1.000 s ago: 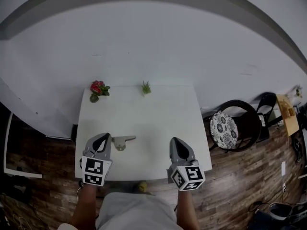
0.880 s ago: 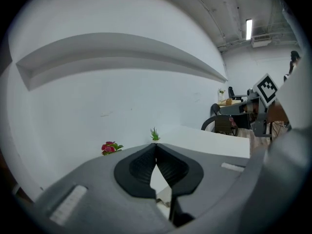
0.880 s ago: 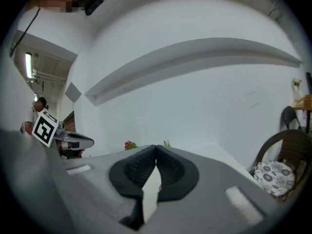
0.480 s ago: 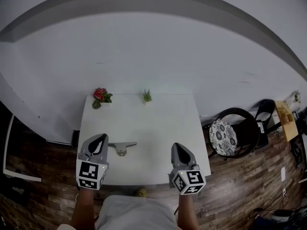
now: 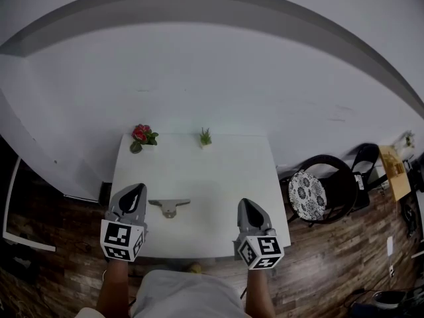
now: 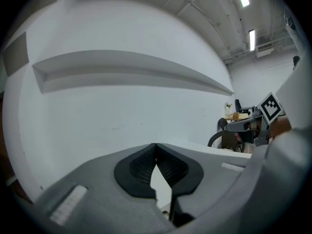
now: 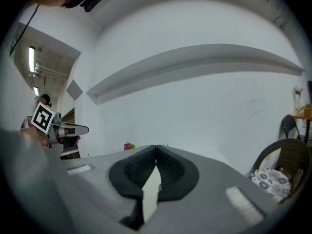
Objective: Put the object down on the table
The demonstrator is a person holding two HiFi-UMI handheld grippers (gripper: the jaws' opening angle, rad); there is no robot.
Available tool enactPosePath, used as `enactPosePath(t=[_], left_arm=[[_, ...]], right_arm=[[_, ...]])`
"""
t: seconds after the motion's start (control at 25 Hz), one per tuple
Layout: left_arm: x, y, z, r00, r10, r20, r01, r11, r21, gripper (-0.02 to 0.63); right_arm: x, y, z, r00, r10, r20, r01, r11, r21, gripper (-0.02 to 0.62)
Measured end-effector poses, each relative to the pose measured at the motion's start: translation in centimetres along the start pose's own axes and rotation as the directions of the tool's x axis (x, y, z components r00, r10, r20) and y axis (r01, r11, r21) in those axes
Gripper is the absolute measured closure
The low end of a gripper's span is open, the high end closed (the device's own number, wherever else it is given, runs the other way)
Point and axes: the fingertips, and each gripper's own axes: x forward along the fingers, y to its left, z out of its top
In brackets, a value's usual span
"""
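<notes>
Closed with nothing between their jaws, the left gripper (image 5: 136, 188) and the right gripper (image 5: 244, 203) hover over the near side of the white table (image 5: 218, 171). The left one is by the left edge, the right one by the near right corner. The flat grey metal piece (image 5: 169, 206) lies on the tabletop just right of the left gripper's tips, apart from them and set back from the near edge. Bare tabletop spreads between the grippers and back to the far edge, where a red flower pot (image 5: 141, 136) and a small green plant (image 5: 206, 137) stand against the wall (image 5: 212, 78). A cushioned chair (image 5: 310, 192) stands off the right edge.
</notes>
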Motion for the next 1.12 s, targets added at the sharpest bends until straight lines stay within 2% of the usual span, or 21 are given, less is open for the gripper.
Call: enactPosePath(t=[1.12], left_arm=[[0.0,1.4,-0.2,0.999,0.047,0.011,-0.047,0.999,-0.001,0.597]], right_arm=[[0.4,-0.8,1.3,1.0,-0.011,0.015,0.011,0.999,-0.033,0.592]])
